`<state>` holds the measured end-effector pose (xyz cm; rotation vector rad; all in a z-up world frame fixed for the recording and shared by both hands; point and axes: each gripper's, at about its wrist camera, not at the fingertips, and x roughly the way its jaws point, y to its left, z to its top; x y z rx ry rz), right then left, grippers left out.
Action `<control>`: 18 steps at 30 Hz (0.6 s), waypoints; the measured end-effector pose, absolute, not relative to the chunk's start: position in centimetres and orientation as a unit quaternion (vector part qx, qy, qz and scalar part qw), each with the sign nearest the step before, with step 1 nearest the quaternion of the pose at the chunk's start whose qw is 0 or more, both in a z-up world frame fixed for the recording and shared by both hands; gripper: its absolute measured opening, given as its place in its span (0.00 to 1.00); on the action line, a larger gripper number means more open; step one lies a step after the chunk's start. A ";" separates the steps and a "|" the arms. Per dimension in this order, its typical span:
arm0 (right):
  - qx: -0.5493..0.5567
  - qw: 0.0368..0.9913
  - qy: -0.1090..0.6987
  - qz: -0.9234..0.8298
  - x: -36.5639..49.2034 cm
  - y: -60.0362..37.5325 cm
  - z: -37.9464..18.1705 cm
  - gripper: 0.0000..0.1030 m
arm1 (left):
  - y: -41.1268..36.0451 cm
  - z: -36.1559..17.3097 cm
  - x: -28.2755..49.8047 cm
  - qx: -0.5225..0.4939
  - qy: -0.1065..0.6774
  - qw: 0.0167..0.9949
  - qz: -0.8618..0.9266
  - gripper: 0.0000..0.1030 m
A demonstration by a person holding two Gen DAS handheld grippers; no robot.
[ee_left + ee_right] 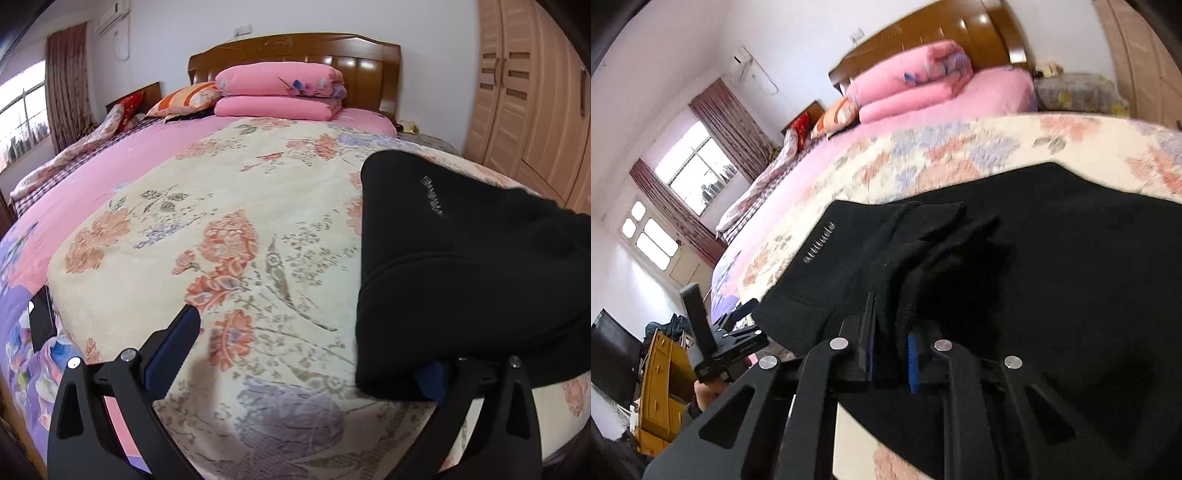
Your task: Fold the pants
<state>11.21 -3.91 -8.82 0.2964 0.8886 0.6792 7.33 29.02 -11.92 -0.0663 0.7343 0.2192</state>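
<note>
Pants: we're seeing the black pants (1052, 266) lying bunched on the floral blanket (229, 236) of the bed (155, 147), out at three o'clock from our left tongs (306, 354).
Right tongs: our right tongs (891, 354) are pinching a thick fold of the pants between the blue pads, jaws nearly together, cloth plainly clamped.
Left tongs: they're standing wide open, left finger bare over the blanket, right finger tucked under the pants' edge, nothing gripped.
Step in hand: we're judging this as gathering an edge for the fold.
Doing it well: we're wanting every layer caught in the right pinch, and the left tongs closing on the matching edge before lifting, so the cloth is travelling flat.
Pose: both tongs are tilting down toward the bed; the right view is rolling well off level.
</note>
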 end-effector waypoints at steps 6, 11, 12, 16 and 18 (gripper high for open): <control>0.154 0.829 0.457 0.282 10.5 -5.5 -13.9 0.15 | 28.0 -11.9 7.4 -0.010 0.369 0.923 0.111 0.99; 0.137 0.836 0.455 0.274 10.3 -5.0 -13.4 0.15 | 24.5 -9.6 5.6 0.111 0.406 0.905 0.060 0.97; 0.140 0.836 0.455 0.274 10.2 -5.1 -13.4 0.15 | 24.4 -8.1 4.8 0.093 0.396 0.913 0.023 0.98; 0.113 0.847 0.448 0.264 9.9 -4.4 -13.0 0.15 | 24.4 -1.8 3.5 0.003 0.303 0.952 -0.039 0.98; 0.099 0.852 0.445 0.257 10.1 -4.0 -13.0 0.15 | 23.4 -1.8 6.0 -0.014 0.305 0.950 -0.064 0.98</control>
